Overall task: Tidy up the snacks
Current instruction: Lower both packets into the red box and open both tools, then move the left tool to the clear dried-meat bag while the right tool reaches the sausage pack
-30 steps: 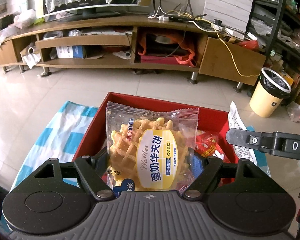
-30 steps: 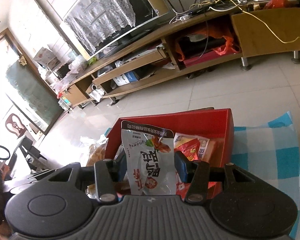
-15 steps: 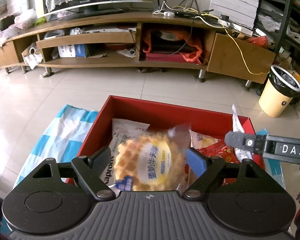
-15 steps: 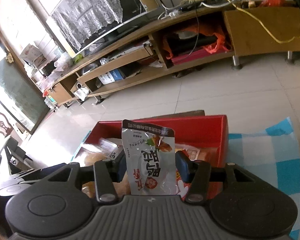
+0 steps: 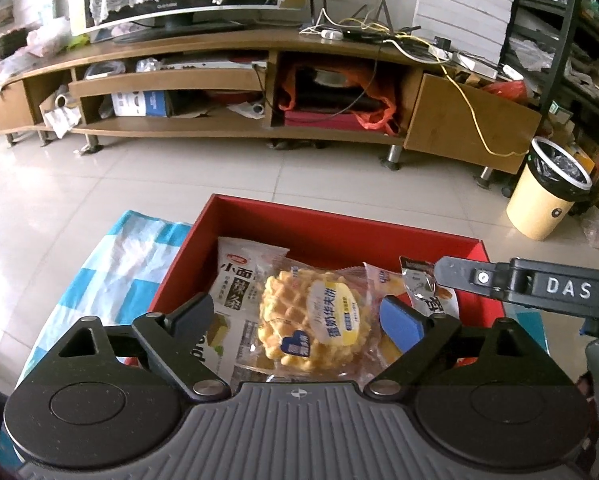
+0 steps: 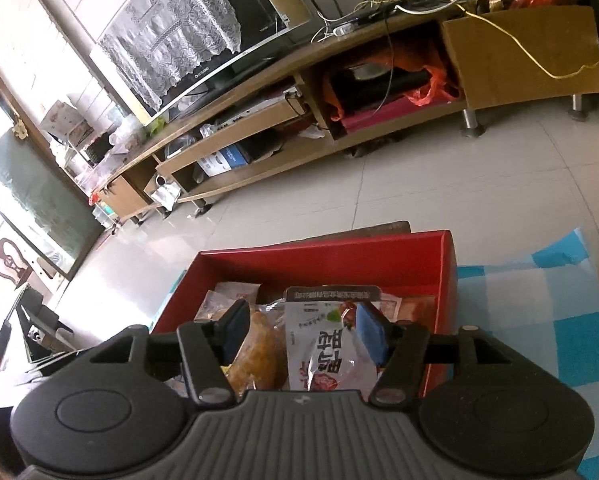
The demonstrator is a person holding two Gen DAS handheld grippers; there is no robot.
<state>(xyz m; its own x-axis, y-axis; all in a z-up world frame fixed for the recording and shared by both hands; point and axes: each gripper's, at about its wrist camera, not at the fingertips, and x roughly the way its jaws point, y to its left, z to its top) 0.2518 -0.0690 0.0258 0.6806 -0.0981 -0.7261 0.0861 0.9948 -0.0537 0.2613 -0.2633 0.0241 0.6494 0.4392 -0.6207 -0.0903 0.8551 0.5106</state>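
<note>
Now left gripper (image 5: 297, 318) jaws opening, waffle pack (image 5: 313, 326) loose in red box (image 5: 331, 224); right gripper (image 6: 299, 334) jaws opening round white pouch (image 6: 325, 344)

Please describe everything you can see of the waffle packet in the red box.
The waffle packet is a clear plastic wrapper holding one round golden waffle with a grid pattern, and it has a yellow and white oval label with Chinese text and a small blue heart mark. It lies flat, label up, inside the red box, resting on other snack packets. The left gripper is above it with jaws opening, and the pads do not press it.
</note>
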